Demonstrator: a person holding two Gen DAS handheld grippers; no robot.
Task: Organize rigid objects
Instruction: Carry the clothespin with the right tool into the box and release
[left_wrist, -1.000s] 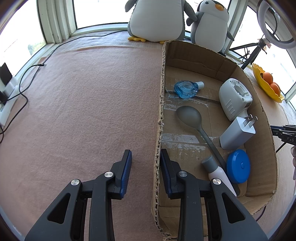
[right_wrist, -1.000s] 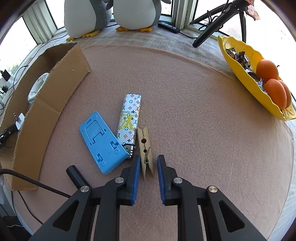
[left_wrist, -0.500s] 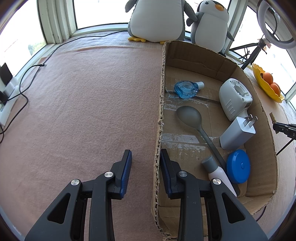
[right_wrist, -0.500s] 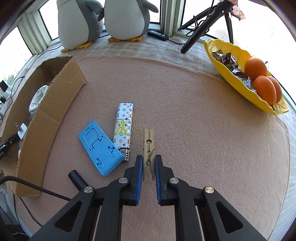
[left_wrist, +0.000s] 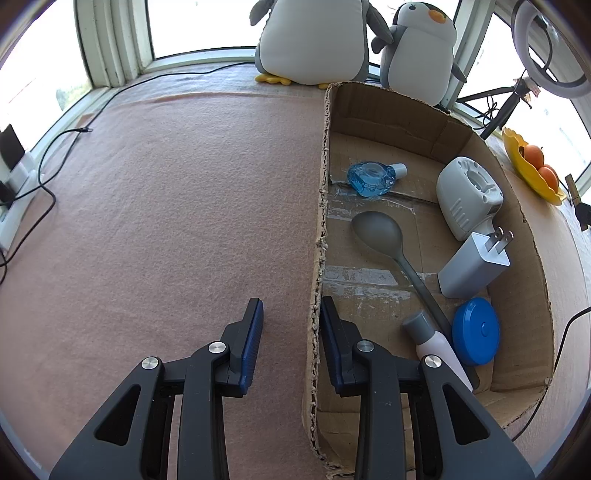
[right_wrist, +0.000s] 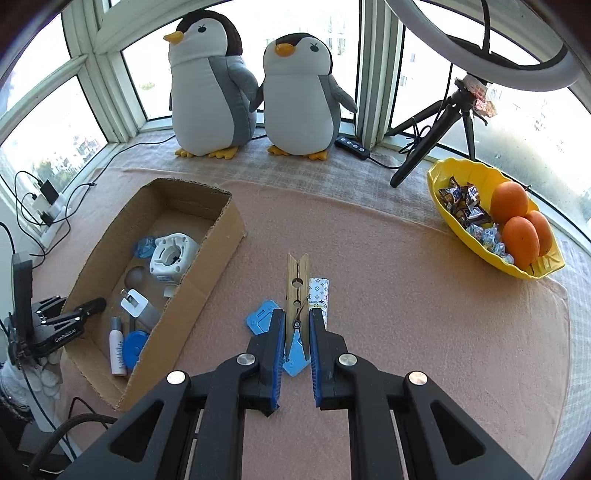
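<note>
Windows ran behind a table covered in pink cloth (left_wrist: 166, 221).

From the left wrist, the left gripper (left_wrist: 291, 339) sat over the near wall of a cardboard box (left_wrist: 319, 258). One finger was outside the wall and one inside. The fingers were drawn in as far as they go, yet a gap showed and I could not tell if they pinched the wall. The box held a spoon (left_wrist: 380, 234), a plug (left_wrist: 471, 267), a blue lid (left_wrist: 476, 330) and a small bottle (left_wrist: 436, 343).

From the right wrist, the right gripper (right_wrist: 297, 336) was clenched on a wooden peg (right_wrist: 296, 291) and held it above the cloth. A blue stand (right_wrist: 264, 319) and a lighter (right_wrist: 319, 295) lay below on the cloth. The box (right_wrist: 207, 273) sat to the left.

The step looked like carrying the peg. Next it probably needed to go left, over the box wall, and be let go inside.
</note>
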